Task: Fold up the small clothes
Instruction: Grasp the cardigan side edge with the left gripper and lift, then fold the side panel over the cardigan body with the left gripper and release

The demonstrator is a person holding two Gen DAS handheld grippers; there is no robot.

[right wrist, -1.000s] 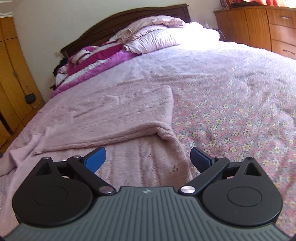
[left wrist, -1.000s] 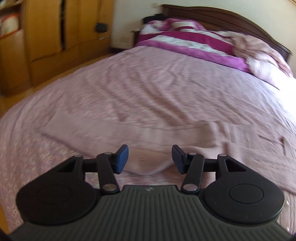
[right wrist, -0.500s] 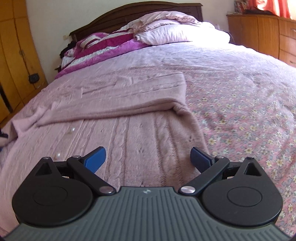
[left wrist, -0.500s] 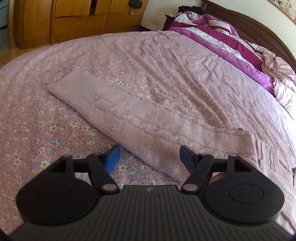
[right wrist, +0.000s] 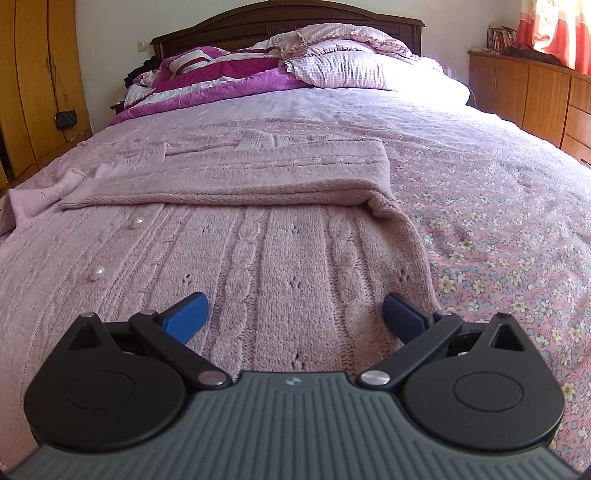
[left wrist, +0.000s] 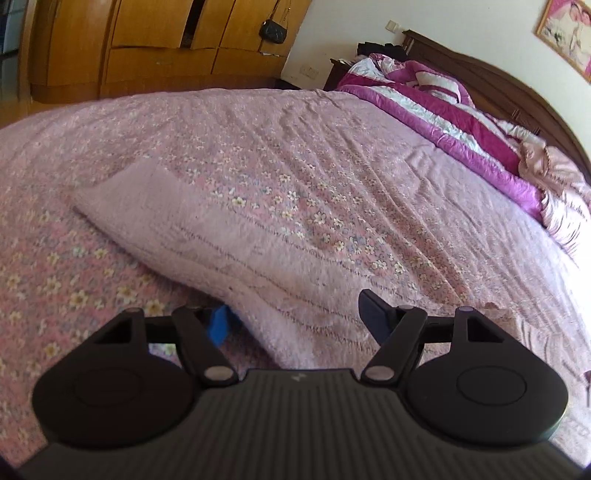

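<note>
A pink cable-knit cardigan with pearl buttons lies flat on the floral bedspread, one sleeve folded across its body. My right gripper is open, low over the cardigan's near hem, close to its right edge. In the left wrist view the other sleeve stretches away to the left. My left gripper is open, its jaws astride the sleeve's near end, the left blue pad partly under the cloth edge.
Folded magenta and white quilts and pillows lie at the dark headboard. Wooden wardrobes stand left of the bed, a wooden dresser on the right. A black purse hangs on the wardrobe.
Both grippers have come down closer to the cardigan. The left one has swung left, and the sleeve now sits between its jaws. Both stay open.
</note>
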